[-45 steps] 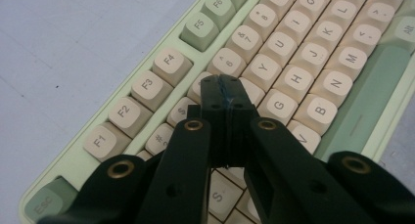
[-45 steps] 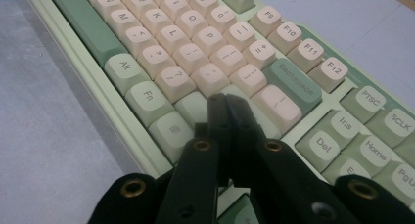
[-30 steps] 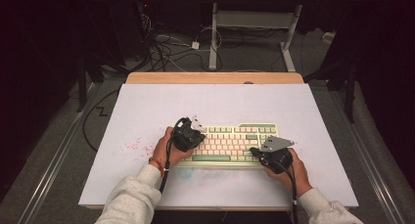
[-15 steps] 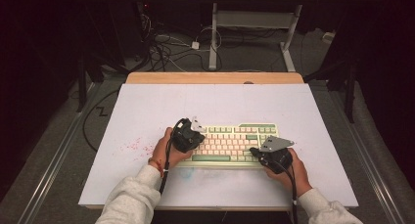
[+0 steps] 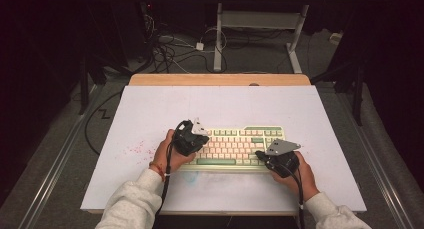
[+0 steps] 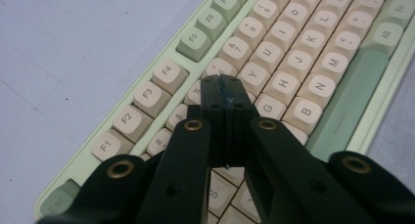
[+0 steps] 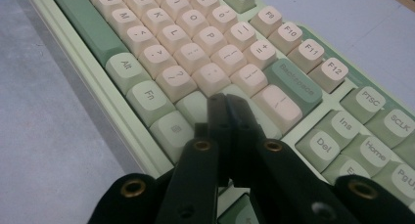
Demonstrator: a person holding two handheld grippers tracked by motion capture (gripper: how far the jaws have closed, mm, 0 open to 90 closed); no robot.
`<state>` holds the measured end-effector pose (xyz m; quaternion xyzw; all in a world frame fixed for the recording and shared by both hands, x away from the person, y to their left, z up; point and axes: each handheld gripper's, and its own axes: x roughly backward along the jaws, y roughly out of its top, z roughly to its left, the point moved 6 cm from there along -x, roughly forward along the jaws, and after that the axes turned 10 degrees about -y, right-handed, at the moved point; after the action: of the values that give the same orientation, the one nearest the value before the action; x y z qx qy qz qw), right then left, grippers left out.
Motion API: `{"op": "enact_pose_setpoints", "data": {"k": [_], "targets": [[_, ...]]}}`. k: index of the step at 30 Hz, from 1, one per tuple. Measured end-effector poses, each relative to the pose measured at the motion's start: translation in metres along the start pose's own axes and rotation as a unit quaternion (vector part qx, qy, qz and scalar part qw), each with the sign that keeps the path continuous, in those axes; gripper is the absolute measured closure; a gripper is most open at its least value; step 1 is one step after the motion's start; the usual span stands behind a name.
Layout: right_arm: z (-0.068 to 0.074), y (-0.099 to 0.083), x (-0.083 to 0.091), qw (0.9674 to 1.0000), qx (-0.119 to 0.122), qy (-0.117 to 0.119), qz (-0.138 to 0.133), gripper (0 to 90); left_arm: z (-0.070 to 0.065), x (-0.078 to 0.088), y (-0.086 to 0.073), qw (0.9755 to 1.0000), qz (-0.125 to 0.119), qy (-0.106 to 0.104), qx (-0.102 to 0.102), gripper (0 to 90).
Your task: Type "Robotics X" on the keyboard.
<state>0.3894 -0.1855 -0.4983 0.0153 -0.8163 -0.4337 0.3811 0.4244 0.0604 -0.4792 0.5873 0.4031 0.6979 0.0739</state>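
A person poises two closed grippers, left (image 5: 197, 134) and right (image 5: 262, 156), holding nothing, over a pale green keyboard (image 5: 240, 146) with cream keys lying near the table's (image 5: 150, 109) front edge; pressing well likely means dropping one tip squarely on a single key.

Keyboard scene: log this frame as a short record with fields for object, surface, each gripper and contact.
object: green and cream keyboard, lying flat
surface: white table, faint pink specks left of the keyboard
left gripper: shut, tips over the keys near T and G
right gripper: shut, tips over the keyboard's right end, near Enter
contact: cannot tell whether either tip presses a key
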Motion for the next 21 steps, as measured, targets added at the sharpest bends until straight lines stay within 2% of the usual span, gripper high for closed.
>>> {"op": "enact_pose_setpoints", "data": {"k": [1, 3, 10, 17, 18, 20, 21], "targets": [[0.000, 0.000, 0.000, 1.0000, -0.001, -0.001, 0.001, 90.0, 0.000, 0.002, 0.000, 1.0000, -0.003, 0.001, -0.002, 86.9], [0.001, 0.000, 0.001, 1.0000, 0.003, -0.004, -0.005, 90.0, -0.001, 0.008, 0.000, 0.9997, -0.024, 0.003, -0.005, 85.5], [-0.002, 0.006, 0.010, 0.9996, -0.005, -0.011, -0.027, 90.0, 0.000, 0.021, -0.003, 0.9984, -0.050, 0.024, -0.011, 77.3], [-0.006, 0.009, 0.016, 0.9992, -0.014, -0.011, -0.036, 90.0, 0.000, 0.030, -0.009, 0.9970, -0.063, 0.040, -0.023, 55.3], [-0.007, 0.010, 0.017, 0.9992, -0.012, -0.011, -0.037, 90.0, -0.001, 0.033, -0.011, 0.9957, -0.068, 0.055, -0.031, 50.7], [-0.006, 0.010, 0.018, 0.9991, -0.015, -0.011, -0.037, 90.0, -0.003, 0.035, -0.012, 0.9951, -0.073, 0.056, -0.036, 47.3], [-0.007, 0.011, 0.019, 0.9991, -0.012, -0.011, -0.040, 90.0, -0.004, 0.037, -0.014, 0.9943, -0.079, 0.059, -0.040, 39.5]]}}
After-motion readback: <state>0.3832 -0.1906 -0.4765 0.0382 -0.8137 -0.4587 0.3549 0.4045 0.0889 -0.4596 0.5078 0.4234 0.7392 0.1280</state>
